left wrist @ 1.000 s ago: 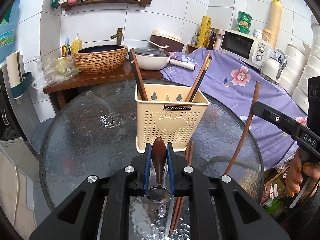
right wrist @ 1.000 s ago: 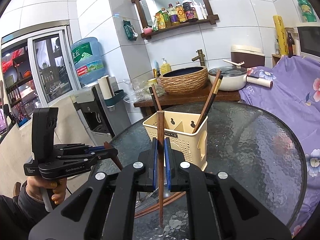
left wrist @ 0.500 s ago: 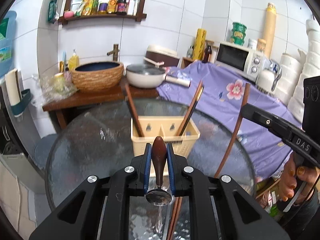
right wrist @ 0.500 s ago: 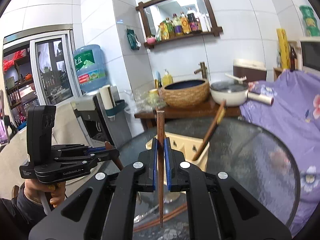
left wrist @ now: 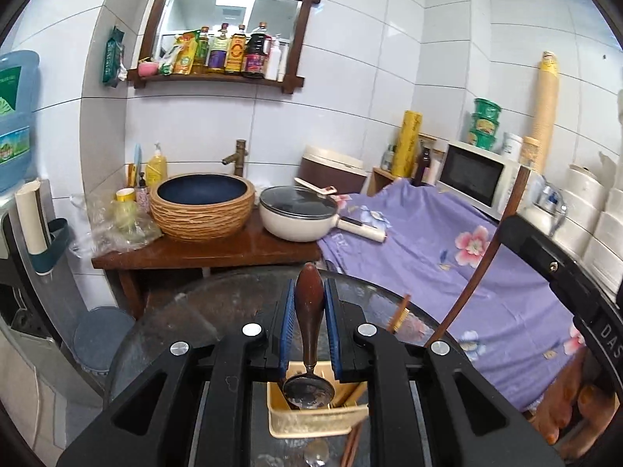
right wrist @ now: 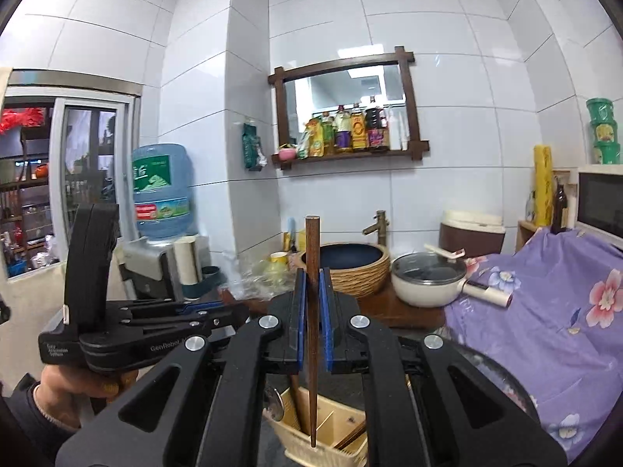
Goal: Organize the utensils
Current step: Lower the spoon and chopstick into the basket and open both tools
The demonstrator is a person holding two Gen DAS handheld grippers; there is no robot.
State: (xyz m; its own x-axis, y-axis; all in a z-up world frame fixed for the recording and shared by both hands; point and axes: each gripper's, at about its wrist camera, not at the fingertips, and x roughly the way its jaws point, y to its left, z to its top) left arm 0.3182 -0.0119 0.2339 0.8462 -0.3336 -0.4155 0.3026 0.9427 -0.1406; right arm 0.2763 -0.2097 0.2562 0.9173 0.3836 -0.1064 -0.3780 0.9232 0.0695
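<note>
Left gripper (left wrist: 309, 307) pinches spoon (left wrist: 308, 334) — right gripper (right wrist: 311, 303) pinches chopstick (right wrist: 311, 311).

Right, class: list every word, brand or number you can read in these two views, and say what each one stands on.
"DAS" on the right gripper's body.
"GenRobot" on the left gripper's body.
Small white label on the left gripper's rear: too small to read.
Water jug label, shelf bottles: too blurred to read.
</note>
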